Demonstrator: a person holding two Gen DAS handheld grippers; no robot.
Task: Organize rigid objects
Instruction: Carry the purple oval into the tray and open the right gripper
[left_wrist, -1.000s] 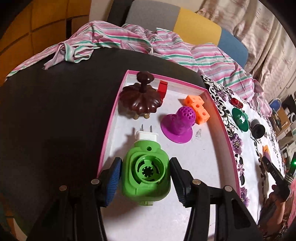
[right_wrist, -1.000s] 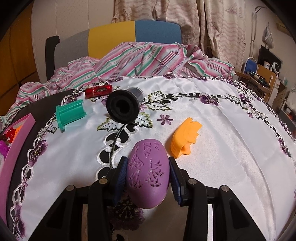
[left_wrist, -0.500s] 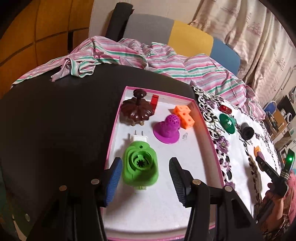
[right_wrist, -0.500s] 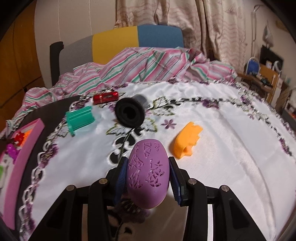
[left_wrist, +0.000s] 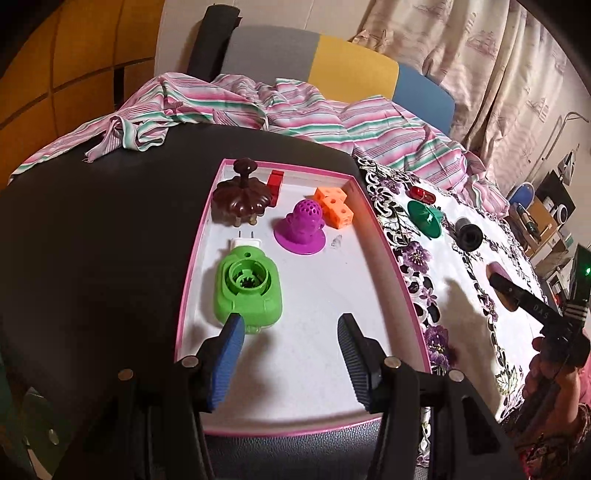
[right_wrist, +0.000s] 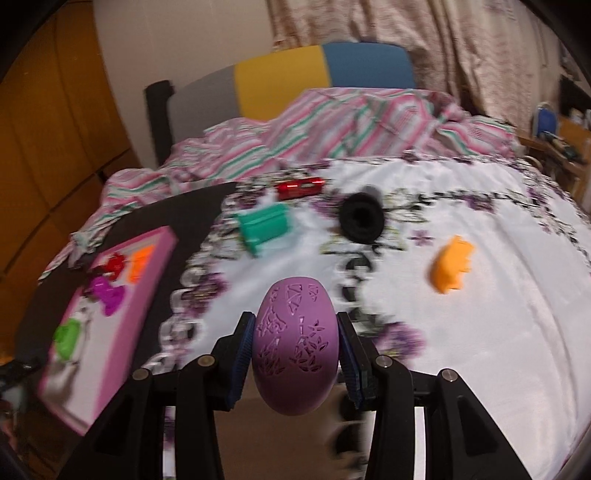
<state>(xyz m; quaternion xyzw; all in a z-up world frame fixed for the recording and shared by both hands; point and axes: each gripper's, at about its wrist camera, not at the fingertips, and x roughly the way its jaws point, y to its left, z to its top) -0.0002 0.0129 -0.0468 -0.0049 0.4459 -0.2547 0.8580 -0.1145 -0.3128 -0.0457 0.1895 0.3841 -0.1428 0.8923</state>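
Tabletop pink tray (left_wrist: 380, 236) with green plug (left_wrist: 248, 291); left tongs (left_wrist: 288, 354) wide, right tongs (right_wrist: 295, 339) gripping purple egg (right_wrist: 295, 343).

The right hand-held gripper (right_wrist: 294, 345) clamps a purple patterned egg (right_wrist: 295, 341) above the floral tablecloth (right_wrist: 480, 332).

Tray (left_wrist: 380, 236) left of tablecloth (left_wrist: 461, 288), plug (left_wrist: 248, 286) inside.
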